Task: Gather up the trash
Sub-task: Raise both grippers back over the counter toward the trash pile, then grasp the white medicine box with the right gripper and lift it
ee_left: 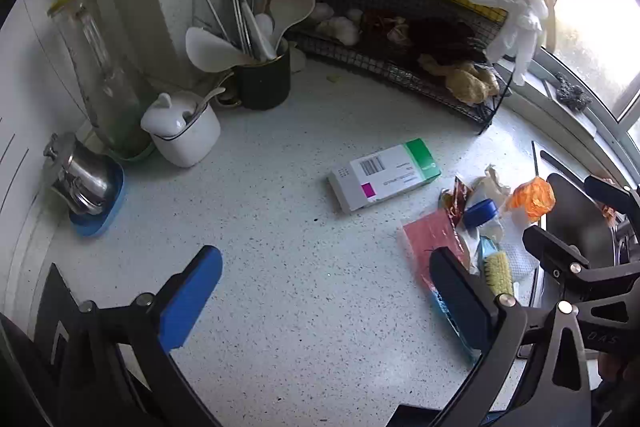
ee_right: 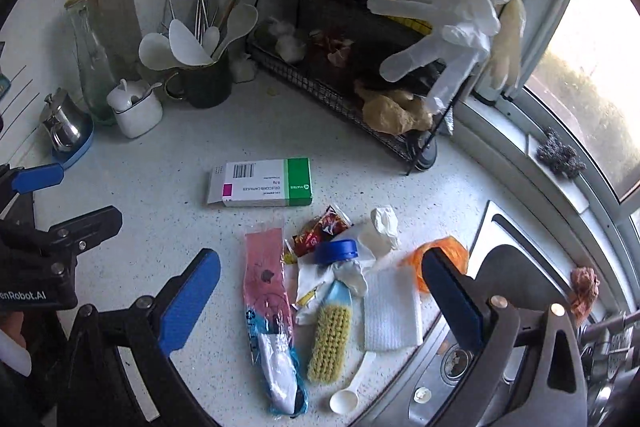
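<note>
On the speckled counter [ee_right: 168,187], far left: steel pot [ee_right: 64,125], glass bottle [ee_right: 90,63], white jar [ee_right: 138,111], utensil cup [ee_right: 208,83]. Left claw [ee_left: 326,291] spread, holding nothing, over bare counter. Medicine box [ee_right: 260,183] lies flat mid-counter. Trash pile just right of and nearer than it: pink wrapper [ee_right: 266,279], red sachet [ee_right: 324,227], blue cap [ee_right: 336,251], yellow brush [ee_right: 330,343], white napkin [ee_right: 392,311], orange plastic [ee_right: 440,255]. Right claw [ee_right: 320,303] spread, empty, above the pile. Wire rack [ee_right: 344,95] far right, glove [ee_right: 448,39] hanging off it.
</note>
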Demonstrator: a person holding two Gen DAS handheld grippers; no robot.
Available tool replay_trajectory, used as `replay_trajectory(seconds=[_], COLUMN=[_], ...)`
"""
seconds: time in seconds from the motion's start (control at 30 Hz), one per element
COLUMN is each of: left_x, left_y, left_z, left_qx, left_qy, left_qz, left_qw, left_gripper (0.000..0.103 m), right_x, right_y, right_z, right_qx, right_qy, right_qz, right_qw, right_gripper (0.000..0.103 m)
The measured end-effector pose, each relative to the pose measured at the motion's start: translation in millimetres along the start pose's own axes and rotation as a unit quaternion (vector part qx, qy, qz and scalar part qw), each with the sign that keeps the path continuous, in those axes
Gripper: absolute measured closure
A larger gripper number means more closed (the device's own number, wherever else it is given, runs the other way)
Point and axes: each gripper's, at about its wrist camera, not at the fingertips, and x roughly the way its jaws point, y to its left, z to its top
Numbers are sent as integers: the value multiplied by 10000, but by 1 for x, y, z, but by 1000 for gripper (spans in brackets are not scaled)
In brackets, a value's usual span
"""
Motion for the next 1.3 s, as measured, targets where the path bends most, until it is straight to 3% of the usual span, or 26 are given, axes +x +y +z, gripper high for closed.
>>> replay_trajectory(seconds=[0.33,0.53,0.7,1.2,1.3], left_x=[57,87,108,150,151], left_y=[51,61,59,57,53], left_z=[-1,-10,-10,15,21], left_qx=[-673,-813,-777,-788,-604], left_qy=[693,1148,1397,1661,1640], left_qz=[65,-10,-21,111,158], left_qw=[9953,9901,9871,9829,9845], left_gripper=[0,0,0,0,0], right_x=[73,116,135,199,209], right_y=[43,60,69,71,72], right_z=[42,46,52,73,74], right_qx=[-1314,-2061,-2782,-3619,-3583], right_qy=[678,1171,1193,1379,1490], right_qz=[464,785,732,1332,1441], right_qw=[9879,9683,9503,9123,9103], right_gripper=[2,2,2,2,13])
